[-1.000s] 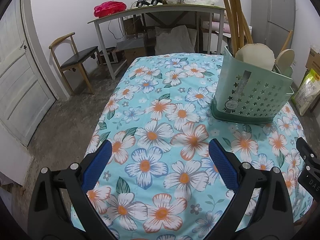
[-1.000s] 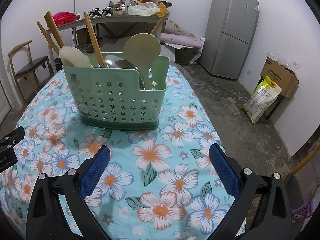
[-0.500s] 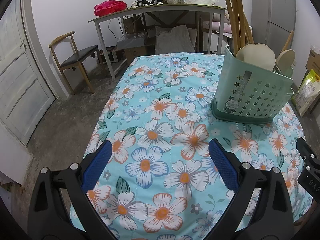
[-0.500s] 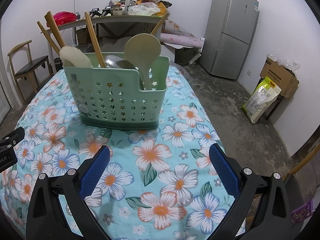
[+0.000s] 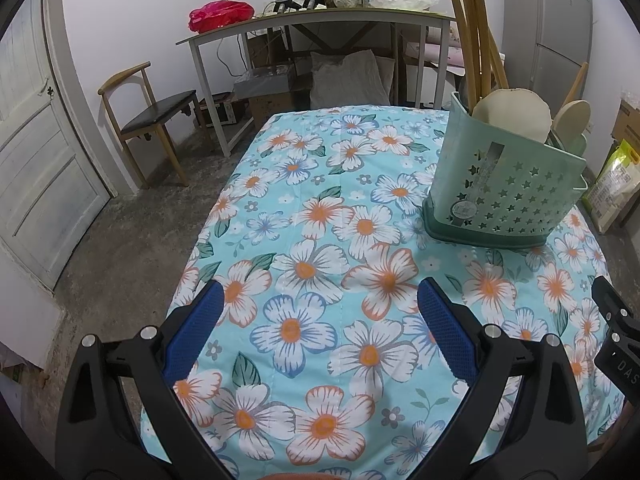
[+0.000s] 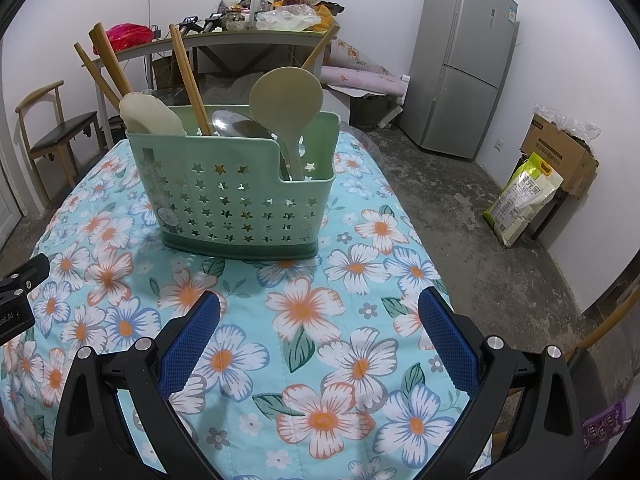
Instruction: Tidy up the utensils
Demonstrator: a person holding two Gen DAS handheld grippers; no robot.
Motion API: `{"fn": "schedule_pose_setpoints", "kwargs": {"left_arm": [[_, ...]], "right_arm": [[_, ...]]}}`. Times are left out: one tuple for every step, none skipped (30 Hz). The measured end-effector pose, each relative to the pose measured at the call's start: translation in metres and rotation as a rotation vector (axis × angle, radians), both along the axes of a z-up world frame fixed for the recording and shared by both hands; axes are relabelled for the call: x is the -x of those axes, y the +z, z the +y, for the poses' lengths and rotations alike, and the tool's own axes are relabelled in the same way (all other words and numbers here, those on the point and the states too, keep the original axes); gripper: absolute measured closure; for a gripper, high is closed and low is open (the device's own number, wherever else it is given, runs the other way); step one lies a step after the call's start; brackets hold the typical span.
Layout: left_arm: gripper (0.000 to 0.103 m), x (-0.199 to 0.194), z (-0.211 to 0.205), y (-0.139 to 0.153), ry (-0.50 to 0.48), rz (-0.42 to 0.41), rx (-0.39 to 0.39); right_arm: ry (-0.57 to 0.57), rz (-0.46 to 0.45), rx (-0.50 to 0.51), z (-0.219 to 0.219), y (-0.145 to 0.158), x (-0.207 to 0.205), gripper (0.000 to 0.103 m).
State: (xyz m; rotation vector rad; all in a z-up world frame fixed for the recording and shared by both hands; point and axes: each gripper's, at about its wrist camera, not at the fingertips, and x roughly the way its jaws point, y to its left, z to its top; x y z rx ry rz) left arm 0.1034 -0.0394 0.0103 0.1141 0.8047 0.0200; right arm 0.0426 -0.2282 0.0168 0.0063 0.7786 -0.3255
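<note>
Utensils, all of them gathered in the mint-green plastic caddy with star-shaped cutouts (image 6: 236, 196), standing upright toward the right part of the table with the turquoise flower-print cloth (image 5: 320, 216), well ahead of both tools. Going left to right across the right wrist view: slanted wooden chopsticks (image 6: 105, 65), a pale flat rice paddle (image 6: 150, 114), another wooden stick (image 6: 188, 80), a dull metal spoon bowl (image 6: 236, 122), then a cream round ladle (image 6: 286, 96) in the lower right-hand compartment. No loose utensil seen on the cloth, so judged at or very near the end of the job. Left gripper (image 5: 320, 320) hovering low over the near cloth, jaws released and spread wide, nothing between the blue pads; right gripper (image 6: 320, 324) likewise released, spread and empty, facing the caddy's long side. For finishing well, judged best to stay clear of the tall handles, since a nudge could tip the light holder, and to approach from above with jaws wide if any piece needed reseating. Compared with a second ago, almost nothing different: same caddy placement, same utensil leans, same jaw spread, only a very slight shift of viewpoint in both views.
</note>
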Motion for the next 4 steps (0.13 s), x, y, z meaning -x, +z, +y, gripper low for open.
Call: {"fn": "schedule_pose_setpoints", "kwargs": {"left_arm": [[0.010,-0.0009,-0.0001,0.0003,0.000,0.000,-0.001],[0.010,-0.0006,0.0000,0.0002,0.001,0.000,-0.001],[0.010,-0.0002,0.0002,-0.0001,0.000,0.000,-0.001],[0.010,-0.0003,0.0003,-0.0001,0.000,0.001,0.000]], "right_arm": [[0.000,0.001,0.000,0.0000,0.0000,0.0000,0.007],[0.001,0.000,-0.001,-0.0001,0.0001,0.0002,0.007],[0.002,0.000,-0.001,0.0001,0.0005,0.0002,0.007],[0.003,0.000,0.000,0.0000,0.0007,0.0007,0.007]]}}
